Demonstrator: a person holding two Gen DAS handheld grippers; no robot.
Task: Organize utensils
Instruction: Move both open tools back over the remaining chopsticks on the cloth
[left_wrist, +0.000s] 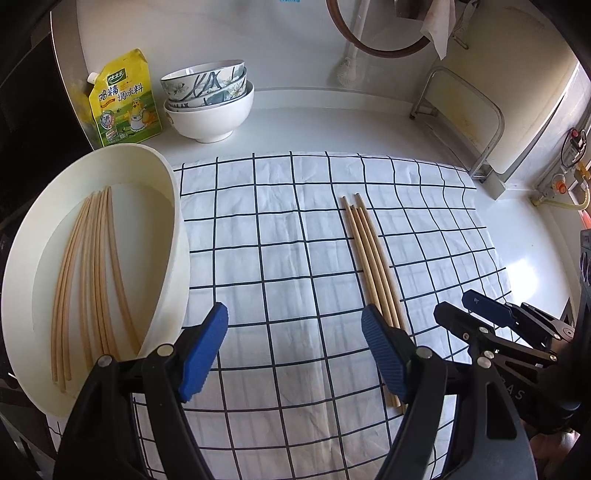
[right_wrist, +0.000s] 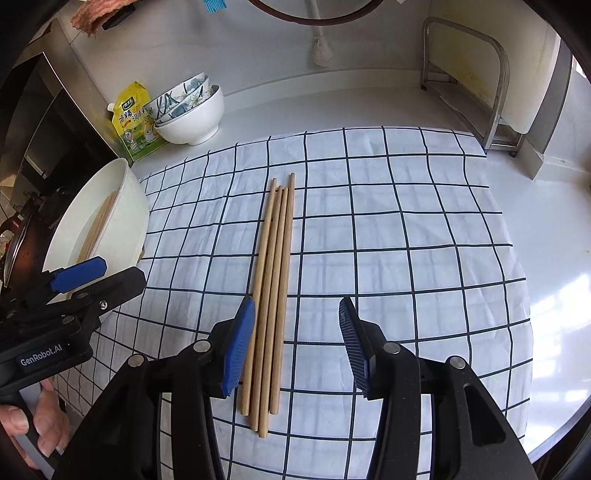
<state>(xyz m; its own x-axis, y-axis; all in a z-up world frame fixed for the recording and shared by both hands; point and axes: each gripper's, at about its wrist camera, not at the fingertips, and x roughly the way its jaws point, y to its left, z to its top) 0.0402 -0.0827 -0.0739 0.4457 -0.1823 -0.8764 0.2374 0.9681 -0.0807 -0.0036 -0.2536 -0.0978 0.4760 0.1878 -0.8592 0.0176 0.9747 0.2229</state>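
Note:
Several wooden chopsticks (right_wrist: 275, 280) lie side by side on the checked cloth (right_wrist: 406, 229); they also show in the left wrist view (left_wrist: 373, 266). A white oval tub (left_wrist: 173, 236) at the left holds several more chopsticks (left_wrist: 92, 273); the tub also shows in the right wrist view (right_wrist: 125, 221). My left gripper (left_wrist: 295, 343) is open and empty above the cloth, between the tub and the loose chopsticks. My right gripper (right_wrist: 297, 343) is open and empty, low over the near ends of the loose chopsticks, its left finger (right_wrist: 240, 347) beside them.
Stacked bowls (left_wrist: 208, 99) and a yellow seasoning pouch (left_wrist: 123, 99) stand at the back left. A metal rack (left_wrist: 476, 122) stands at the back right. A dark pan (right_wrist: 18, 251) sits left of the tub. The counter edge curves at the right.

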